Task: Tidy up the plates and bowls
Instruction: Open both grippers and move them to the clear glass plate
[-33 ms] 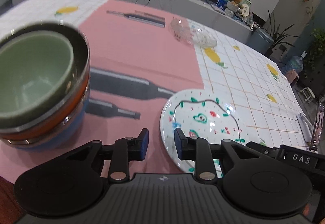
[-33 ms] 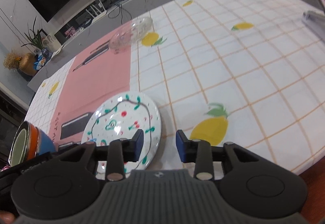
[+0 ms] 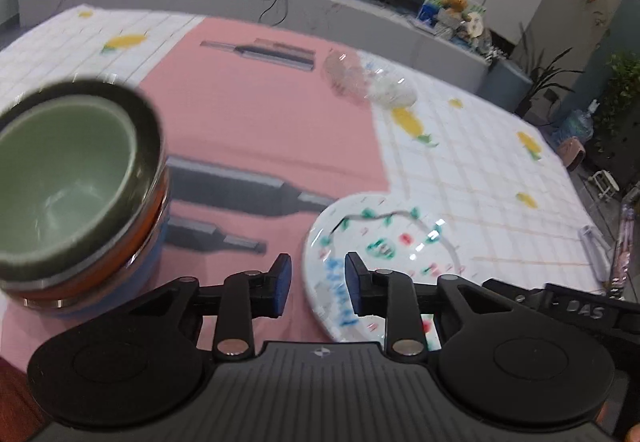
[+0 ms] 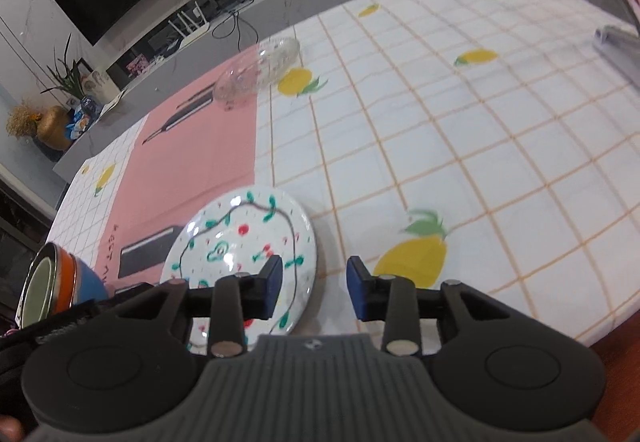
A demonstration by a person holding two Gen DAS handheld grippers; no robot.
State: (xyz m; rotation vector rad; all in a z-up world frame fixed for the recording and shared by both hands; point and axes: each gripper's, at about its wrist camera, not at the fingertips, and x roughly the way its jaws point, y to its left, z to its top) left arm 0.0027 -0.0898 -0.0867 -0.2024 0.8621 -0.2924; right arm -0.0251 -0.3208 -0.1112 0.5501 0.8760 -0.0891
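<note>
Painted plate (image 3: 384, 242) waits near stacked bowls (image 3: 76, 177)
Stiff, glazed, breakable: take its rim. Left gripper (image 3: 314, 284) and right gripper (image 4: 314, 284) part-open, empty.

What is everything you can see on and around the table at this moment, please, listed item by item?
Bowls: three or more nested in one stack, green inside, then orange and blue outer walls, on the pink mat at the left.
Painted plate: one, white with green vine and red dots, straddling the pink mat's edge, near both grippers.
Glass dishes: clear, count unclear, far edge of the pink mat.
Pink mat: one, with dark bottle prints, on the tablecloth.
Tablecloth: one, white grid with yellow fruit.
Silvery object: one, far right, unidentifiable.
Left gripper: black, blue pads, open, empty.
Right gripper: black, blue pads, open, empty.
</note>
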